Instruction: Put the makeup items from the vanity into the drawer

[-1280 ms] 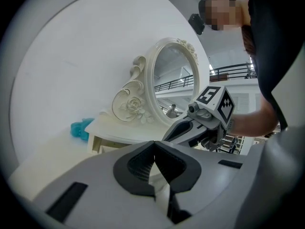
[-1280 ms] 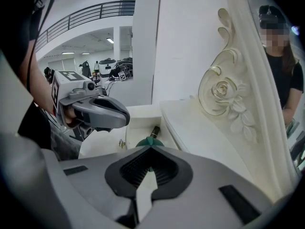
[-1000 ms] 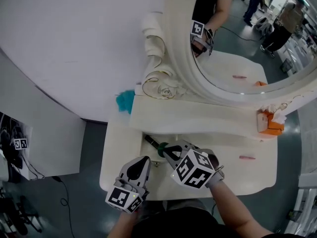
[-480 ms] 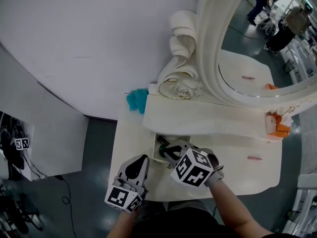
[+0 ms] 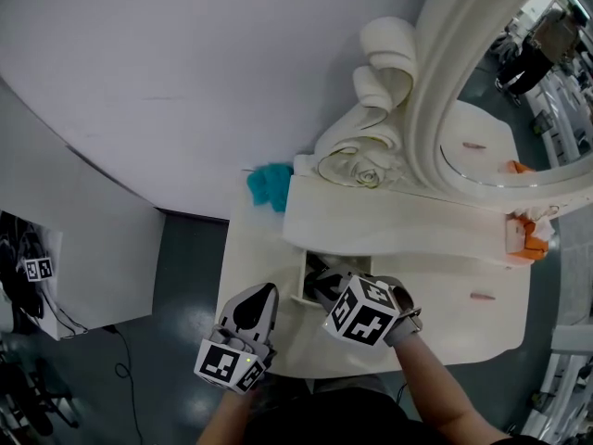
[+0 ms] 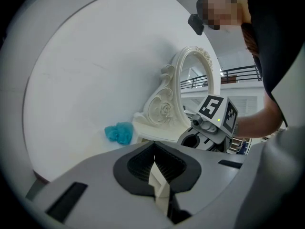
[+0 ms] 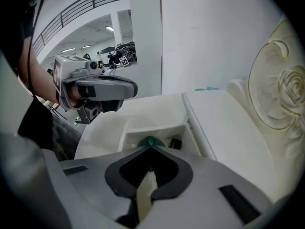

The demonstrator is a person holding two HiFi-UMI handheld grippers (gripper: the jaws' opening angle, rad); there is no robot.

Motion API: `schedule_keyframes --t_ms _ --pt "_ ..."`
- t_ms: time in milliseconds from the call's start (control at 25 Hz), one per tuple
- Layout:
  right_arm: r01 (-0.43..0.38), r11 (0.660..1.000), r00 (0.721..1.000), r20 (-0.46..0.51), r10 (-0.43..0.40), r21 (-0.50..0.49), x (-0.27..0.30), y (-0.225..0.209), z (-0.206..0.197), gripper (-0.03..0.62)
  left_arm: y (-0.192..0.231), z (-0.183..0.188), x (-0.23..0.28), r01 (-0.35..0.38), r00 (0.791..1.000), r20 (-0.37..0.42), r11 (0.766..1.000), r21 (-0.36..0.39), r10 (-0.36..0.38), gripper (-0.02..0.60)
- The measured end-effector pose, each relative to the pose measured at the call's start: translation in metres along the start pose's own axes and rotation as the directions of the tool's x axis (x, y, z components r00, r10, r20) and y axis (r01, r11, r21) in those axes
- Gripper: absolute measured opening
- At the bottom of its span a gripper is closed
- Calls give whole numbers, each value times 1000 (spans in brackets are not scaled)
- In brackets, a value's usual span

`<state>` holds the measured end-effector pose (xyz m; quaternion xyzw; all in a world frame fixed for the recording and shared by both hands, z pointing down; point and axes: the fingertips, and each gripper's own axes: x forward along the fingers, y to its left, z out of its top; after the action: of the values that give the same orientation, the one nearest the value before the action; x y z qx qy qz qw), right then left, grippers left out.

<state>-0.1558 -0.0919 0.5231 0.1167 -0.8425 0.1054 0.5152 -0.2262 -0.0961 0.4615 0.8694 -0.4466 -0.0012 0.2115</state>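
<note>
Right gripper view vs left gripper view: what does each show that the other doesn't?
Only the right gripper view: the open drawer with a green item and a dark item inside, plus the left tool. Only the left gripper view: the mirror glass in its oval frame, plus the right tool. Both: the carved rose, the white wall, and each tool's own jaws closed together.

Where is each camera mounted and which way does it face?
Head view: on the person's head, facing steeply down at the vanity; left tongs, right tongs and forearms show.
Left gripper view: on the left tongs, facing the wall and mirror; right tongs and arm show.
Right gripper view: on the right tongs, facing the open drawer; left tongs show.
Shared: head and right gripper views both show the drawer.
</note>
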Motion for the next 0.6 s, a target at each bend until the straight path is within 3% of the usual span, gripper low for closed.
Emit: schedule_keyframes --t_ms 600 --pt "-20 999 999 -36 22 42 6 -2 0 25 16 2 -3 6 1000 6 1000 -16 -6 15"
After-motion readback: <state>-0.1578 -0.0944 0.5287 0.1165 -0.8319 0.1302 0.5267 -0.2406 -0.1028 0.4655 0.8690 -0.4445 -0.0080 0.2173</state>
